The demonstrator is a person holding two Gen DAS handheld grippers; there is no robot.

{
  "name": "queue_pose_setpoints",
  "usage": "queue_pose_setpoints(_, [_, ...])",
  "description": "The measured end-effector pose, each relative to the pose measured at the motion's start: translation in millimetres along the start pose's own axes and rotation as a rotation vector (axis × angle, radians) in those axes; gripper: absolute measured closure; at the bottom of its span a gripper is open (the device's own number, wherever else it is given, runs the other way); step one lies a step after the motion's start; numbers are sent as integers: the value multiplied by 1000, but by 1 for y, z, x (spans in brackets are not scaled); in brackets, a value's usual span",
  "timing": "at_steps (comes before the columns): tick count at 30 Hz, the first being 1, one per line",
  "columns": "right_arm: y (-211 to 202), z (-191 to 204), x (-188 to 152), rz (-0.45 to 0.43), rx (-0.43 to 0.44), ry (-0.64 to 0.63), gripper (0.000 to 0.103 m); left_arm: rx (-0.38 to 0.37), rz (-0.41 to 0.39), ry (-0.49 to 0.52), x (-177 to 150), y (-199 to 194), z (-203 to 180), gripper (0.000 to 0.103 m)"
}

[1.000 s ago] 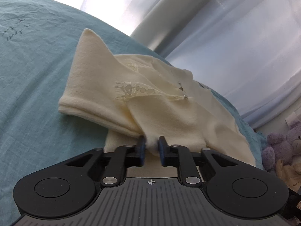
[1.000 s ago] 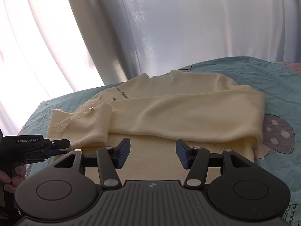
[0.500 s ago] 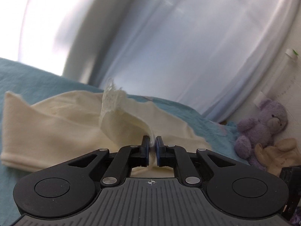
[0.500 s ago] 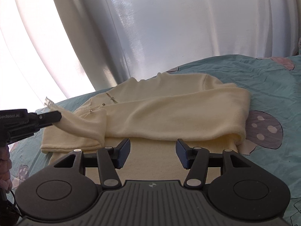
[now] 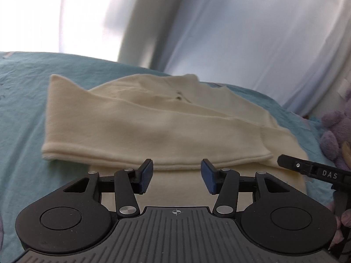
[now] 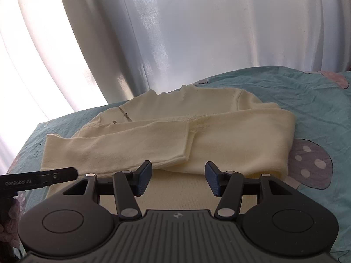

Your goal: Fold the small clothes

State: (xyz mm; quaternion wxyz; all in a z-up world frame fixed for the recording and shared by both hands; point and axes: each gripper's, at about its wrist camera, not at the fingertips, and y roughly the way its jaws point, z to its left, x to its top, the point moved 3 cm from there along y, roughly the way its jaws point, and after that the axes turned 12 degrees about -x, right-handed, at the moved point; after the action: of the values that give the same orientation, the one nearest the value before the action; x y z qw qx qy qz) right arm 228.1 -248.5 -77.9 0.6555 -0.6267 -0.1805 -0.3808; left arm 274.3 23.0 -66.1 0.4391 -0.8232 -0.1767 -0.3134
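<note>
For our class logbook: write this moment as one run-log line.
garment: cream sweater, both sleeves folded across | surface: teal bedsheet | left tongs: opening, empty | right tongs: open, empty

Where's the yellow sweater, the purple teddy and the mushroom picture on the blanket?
cream sweater [image 6: 230, 144], right wrist view, on its folded sleeve.
purple teddy [image 5: 331, 138], left wrist view, on its body.
mushroom print [image 6: 311, 162], right wrist view, on its spotted cap.
</note>
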Motion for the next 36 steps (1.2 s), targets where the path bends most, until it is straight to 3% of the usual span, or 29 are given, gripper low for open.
queue_pose_setpoints(6, [38,-1,9,93,25,55,52,66,-6,-42,-3,-6,26,48])
queue_pose_setpoints(8, [44,1,12,99,31,61,65,77,-6,-44,-4,-6,28,48])
queue_pose_setpoints(9, [47,2,14,102,37,64,77,77,-6,-45,-4,-6,29,47])
queue_pose_setpoints(13, [54,6,16,115,46,71,96,86,10,-48,-5,-2,30,44])
queue_pose_setpoints(18, [33,4,27,6,8,50,97,120,11,-46,-1,-2,37,40])
queue_pose_setpoints(23, [6,-23,33,-104,-128,59,97,190,-6,-37,6,-2,47,39])
queue_pose_setpoints(26, [11,-42,26,-64,-189,81,97,179,-4,-63,9,2,54,39])
queue_pose_setpoints(29, [23,-59,15,40,-150,153,94,171,4,-65,10,8,56,39])
queue_pose_setpoints(31, [29,-63,11,73,-98,202,77,174,9,-56,10,10,56,39])
queue_pose_setpoints(32, [30,-65,12,72,-74,228,75,174,9,-53,11,11,55,39])
queue_pose_setpoints(35, [39,-58,16,69,-70,220,79,178,9,-59,12,14,56,39])
queue_pose_setpoints(36, [42,-56,17,66,-74,205,92,179,8,-62,12,14,57,39])
